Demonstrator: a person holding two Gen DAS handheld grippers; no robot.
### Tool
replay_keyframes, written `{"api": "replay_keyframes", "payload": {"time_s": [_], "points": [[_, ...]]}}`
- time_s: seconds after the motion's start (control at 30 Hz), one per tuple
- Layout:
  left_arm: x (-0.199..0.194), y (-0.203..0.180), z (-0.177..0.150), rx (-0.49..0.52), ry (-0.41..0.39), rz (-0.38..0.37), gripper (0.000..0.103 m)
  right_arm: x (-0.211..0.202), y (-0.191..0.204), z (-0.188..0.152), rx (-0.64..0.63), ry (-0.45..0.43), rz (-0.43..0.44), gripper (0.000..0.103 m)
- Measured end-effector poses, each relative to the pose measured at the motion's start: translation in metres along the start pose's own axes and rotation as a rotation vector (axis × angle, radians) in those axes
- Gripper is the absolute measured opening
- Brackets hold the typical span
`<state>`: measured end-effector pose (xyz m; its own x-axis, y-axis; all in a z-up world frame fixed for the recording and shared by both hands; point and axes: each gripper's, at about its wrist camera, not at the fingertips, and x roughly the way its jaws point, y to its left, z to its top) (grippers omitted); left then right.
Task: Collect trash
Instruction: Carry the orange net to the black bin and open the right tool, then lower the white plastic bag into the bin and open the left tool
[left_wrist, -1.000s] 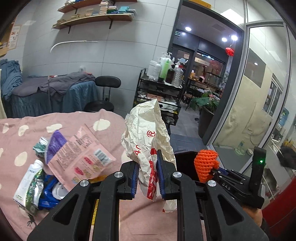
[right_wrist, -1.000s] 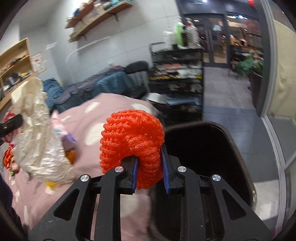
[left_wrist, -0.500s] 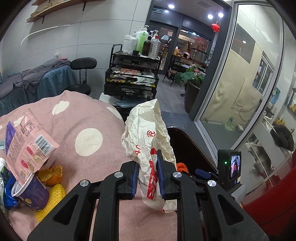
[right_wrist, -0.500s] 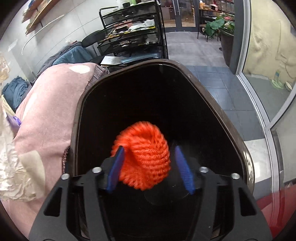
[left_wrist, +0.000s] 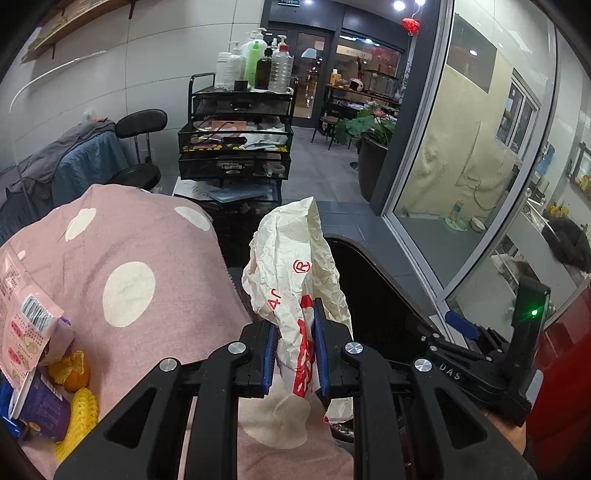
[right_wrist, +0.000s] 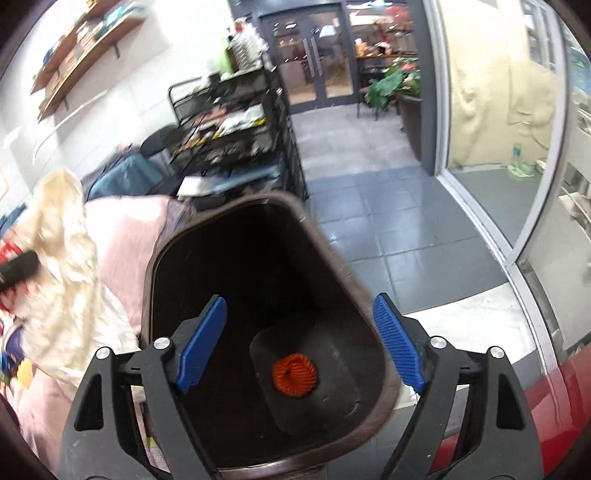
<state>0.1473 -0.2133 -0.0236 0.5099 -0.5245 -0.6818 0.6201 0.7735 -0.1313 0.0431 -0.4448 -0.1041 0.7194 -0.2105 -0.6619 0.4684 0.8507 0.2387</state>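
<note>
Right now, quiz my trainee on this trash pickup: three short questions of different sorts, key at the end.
1. True or false: the orange foam net lies on the bottom of the dark bin.
2. What does the left gripper hold? A) crumpled white paper bag B) purple cup C) orange peel
3. Fill in: the right gripper hangs above the bin with its jaws ____.

Key
1. True; it lies clear of the blue pads, whose jaws have just been opening.
2. A; the crumpled white paper bag is pinched between the pads.
3. Open, with nothing between them.
</note>
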Motion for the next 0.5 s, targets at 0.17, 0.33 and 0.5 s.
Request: {"api": "replay_keyframes", "payload": {"time_s": [0.17, 0.33, 0.5], "points": [[0.022, -0.016, 0.001, 0.047, 0.054, -0.007, 0.018, -0.009, -0.014, 0.007, 0.026, -0.029, -0.043, 0.084], [0.039, -0.028, 0.0, 0.079, 0.103, -0.014, 0.018, -0.012, -0.021, 0.009, 0.016, -0.038, -0.074, 0.084], [0.058, -0.037, -0.005, 0.127, 0.161, -0.001, 0.019, -0.019, -0.027, 0.008, 0.033, -0.076, -0.094, 0.084]]}}
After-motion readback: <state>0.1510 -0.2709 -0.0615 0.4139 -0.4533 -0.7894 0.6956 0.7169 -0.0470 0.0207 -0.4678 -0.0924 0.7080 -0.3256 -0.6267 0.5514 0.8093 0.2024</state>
